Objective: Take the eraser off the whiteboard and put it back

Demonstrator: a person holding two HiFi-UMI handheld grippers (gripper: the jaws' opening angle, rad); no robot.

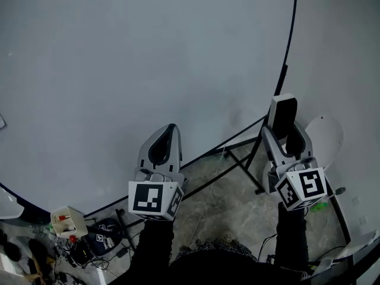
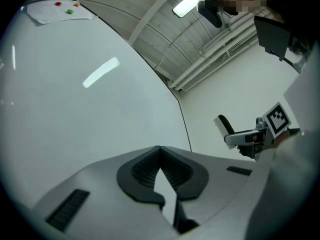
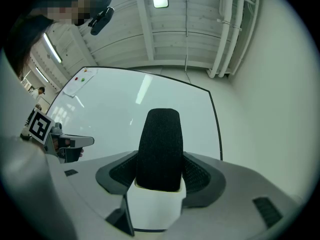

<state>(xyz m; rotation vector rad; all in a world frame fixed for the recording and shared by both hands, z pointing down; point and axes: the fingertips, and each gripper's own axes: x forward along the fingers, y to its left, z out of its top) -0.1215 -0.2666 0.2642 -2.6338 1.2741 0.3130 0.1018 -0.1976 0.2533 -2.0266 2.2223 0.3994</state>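
gripping the eraser [image 3: 160, 149] by its white body, the right gripper [image 1: 287, 138] holds it upright, black felt sticking out past the jaws, in front of the whiteboard [image 1: 130, 70] near its right edge. whether the felt touches the board cannot be told. the left gripper [image 2: 160, 150] hovers well apart, jaws closed together on nothing, pointing at the board.

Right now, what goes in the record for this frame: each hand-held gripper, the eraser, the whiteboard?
Left hand-held gripper: jaws together, empty
Right hand-held gripper: closed on the eraser
Eraser: black felt end sticking out past the jaws, off the whiteboard
Whiteboard: no writing visible
Task stage: eraser not yet put back
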